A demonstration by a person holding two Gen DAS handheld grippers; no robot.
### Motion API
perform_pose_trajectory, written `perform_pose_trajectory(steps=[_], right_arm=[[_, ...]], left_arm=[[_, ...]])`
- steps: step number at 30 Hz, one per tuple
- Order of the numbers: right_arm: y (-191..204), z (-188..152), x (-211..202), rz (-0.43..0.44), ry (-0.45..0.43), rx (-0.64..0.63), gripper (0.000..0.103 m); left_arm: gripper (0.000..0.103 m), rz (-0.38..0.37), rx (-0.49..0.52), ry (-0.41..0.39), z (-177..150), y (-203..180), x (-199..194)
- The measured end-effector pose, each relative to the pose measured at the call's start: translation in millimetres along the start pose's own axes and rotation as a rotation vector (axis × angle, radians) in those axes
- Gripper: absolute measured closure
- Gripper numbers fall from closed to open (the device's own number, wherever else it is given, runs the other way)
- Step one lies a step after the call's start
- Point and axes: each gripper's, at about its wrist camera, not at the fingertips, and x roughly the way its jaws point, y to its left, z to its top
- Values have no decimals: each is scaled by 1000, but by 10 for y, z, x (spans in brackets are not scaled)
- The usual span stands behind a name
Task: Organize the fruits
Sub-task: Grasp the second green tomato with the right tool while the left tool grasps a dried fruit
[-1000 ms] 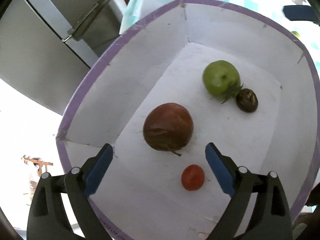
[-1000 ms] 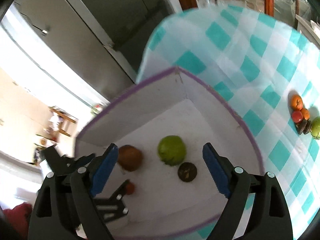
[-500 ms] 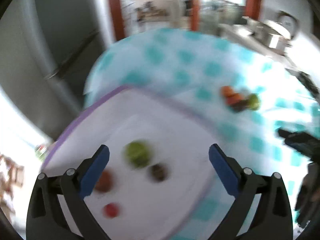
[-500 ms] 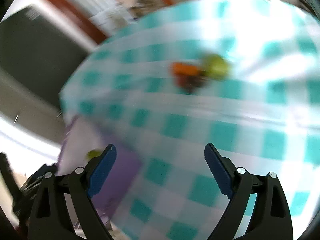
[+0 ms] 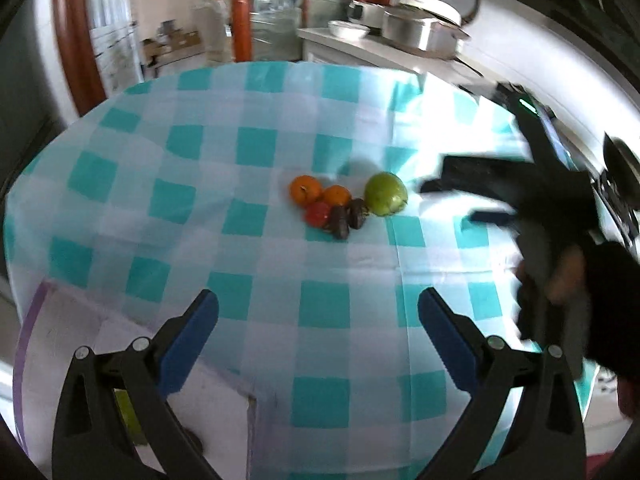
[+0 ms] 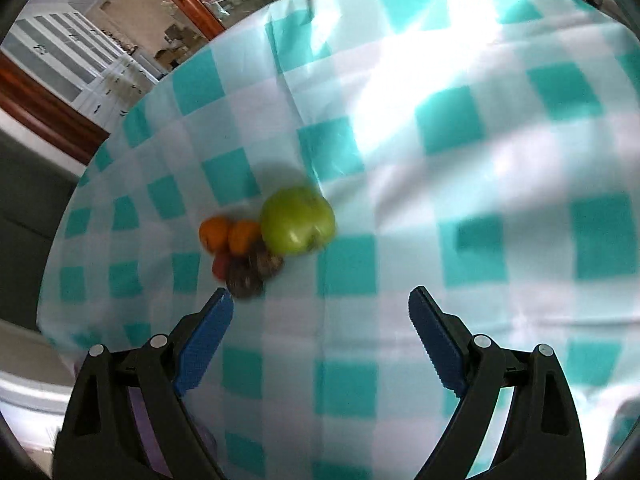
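Green apple point(image 6: 298, 220) leans on a tight cluster at the tablecloth's point(image 6: 460, 200) centre: two oranges point(image 6: 230, 234) at its nine o'clock, dark fruits and a red tomato point(image 5: 318, 213) at seven. Both the right gripper point(image 6: 320, 340) and left gripper point(image 5: 318, 340) are spread wide, empty. Grabbing the apple risks scattering its neighbours, since they touch; round fruit could roll off.

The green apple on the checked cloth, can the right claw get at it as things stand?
Probably yes. The right claw is open and empty, the green apple sits at the cluster's edge, and only bare tablecloth lies between.
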Motion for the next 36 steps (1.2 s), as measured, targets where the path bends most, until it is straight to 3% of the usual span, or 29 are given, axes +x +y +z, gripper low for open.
perform_pose_trajectory(steps=[9,15,18,25,28,32,34,35,36], right_arm=[[235,326,635,-58,62,27,16],[126,270,877,-54,100,72,30],[17,250,886,13,82,113,33],[31,274,884,50,80,85,37],[-89,154,675,71,27,77,37],[-355,-84,267,59,-18,77,37],[-517,-249,78,48,-19,85,37],[-603,-343,-19,39,-20,89,37],[-651,-402,-72,32,-21,93,37]], left_arm=[[3,-78,51,54,-115,57,204],[3,-101,11,71,-59,180,285],[3,-103,1,84,-9,199,323],[3,-118,-93,191,99,99,583],[3,-107,-117,240,118,9,699],[3,-29,-147,252,185,-86,883],[4,81,-167,246,248,-127,1057],[9,119,-190,250,281,-127,1154],[23,140,-212,255,313,-131,1260]])
